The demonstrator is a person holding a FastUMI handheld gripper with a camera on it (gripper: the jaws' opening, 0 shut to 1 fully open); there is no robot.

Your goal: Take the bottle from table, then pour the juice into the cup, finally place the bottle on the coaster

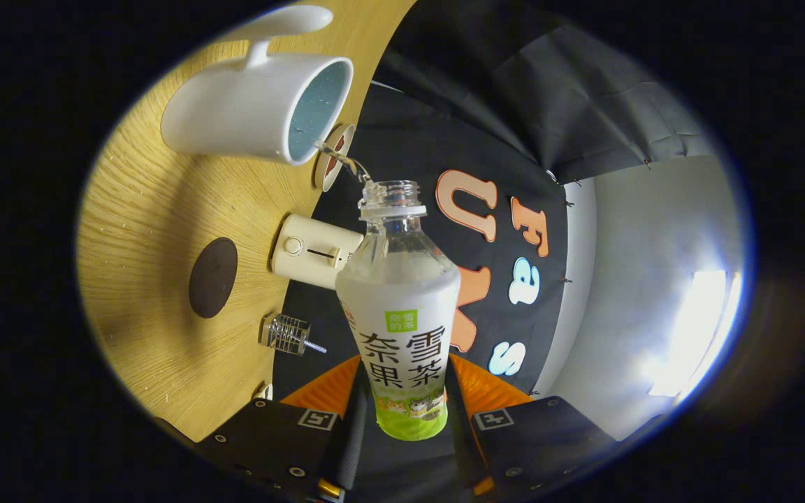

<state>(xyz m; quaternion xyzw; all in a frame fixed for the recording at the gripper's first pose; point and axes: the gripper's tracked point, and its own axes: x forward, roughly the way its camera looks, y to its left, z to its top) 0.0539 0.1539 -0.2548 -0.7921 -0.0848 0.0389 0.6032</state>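
gripper point(402, 419) clamps bottle point(400, 307) | thin stream reaches cup point(256, 112) | bottle's base hidden between fingers

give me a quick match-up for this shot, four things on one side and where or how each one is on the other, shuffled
Things:
1. bottle
2. cup
3. coaster
4. claw

Places or states:
A. bare on the wooden table, nothing on it
B. uncapped, tipped, a thin stream leaving its mouth
C. shut on the bottle's lower part
D. white, with a handle, taking the stream at its rim

Pairs: 1-B, 2-D, 3-A, 4-C
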